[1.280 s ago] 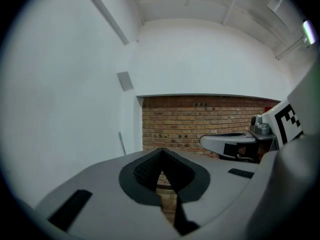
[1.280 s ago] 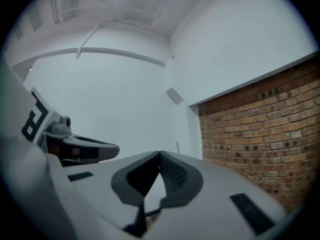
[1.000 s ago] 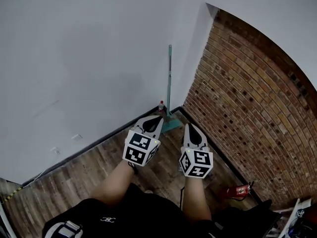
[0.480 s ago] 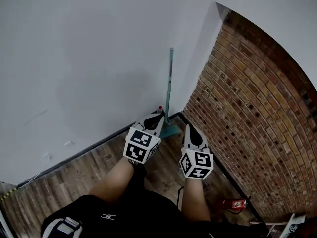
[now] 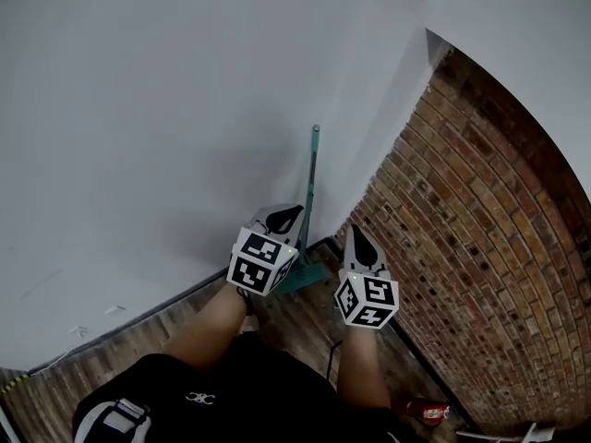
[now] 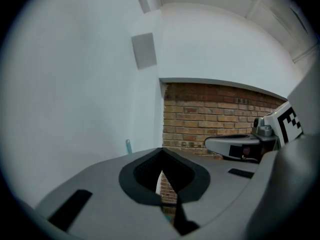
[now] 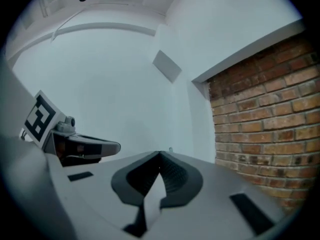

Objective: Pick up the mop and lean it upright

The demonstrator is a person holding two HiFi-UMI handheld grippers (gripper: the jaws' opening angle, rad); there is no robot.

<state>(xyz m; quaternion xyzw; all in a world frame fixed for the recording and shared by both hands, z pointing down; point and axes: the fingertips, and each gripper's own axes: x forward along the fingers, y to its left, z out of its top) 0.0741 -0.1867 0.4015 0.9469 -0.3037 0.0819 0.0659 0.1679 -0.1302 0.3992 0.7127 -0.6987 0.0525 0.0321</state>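
The mop (image 5: pixel 309 187) stands upright in the corner, its teal handle leaning against the white wall and its teal head (image 5: pixel 297 280) on the wooden floor. My left gripper (image 5: pixel 284 214) is shut and empty, its tip just left of the handle and nearer to me. My right gripper (image 5: pixel 355 234) is also shut and empty, to the right of the mop. In the left gripper view only the handle top (image 6: pixel 128 146) peeks over the shut left gripper (image 6: pixel 161 150). In the right gripper view the right gripper (image 7: pixel 160 154) points at the white wall, with the left gripper (image 7: pixel 85 146) beside it.
A brick wall (image 5: pixel 480 247) runs along the right and meets the white wall (image 5: pixel 138 137) at the corner. A dark skirting strip (image 5: pixel 138 312) edges the wooden floor (image 5: pixel 111 358). A red object (image 5: pixel 425 412) lies on the floor by the brick wall.
The view has tilted upward and the corner has drawn closer. Both grippers have risen a little and stay shut. The mop still leans in the corner.
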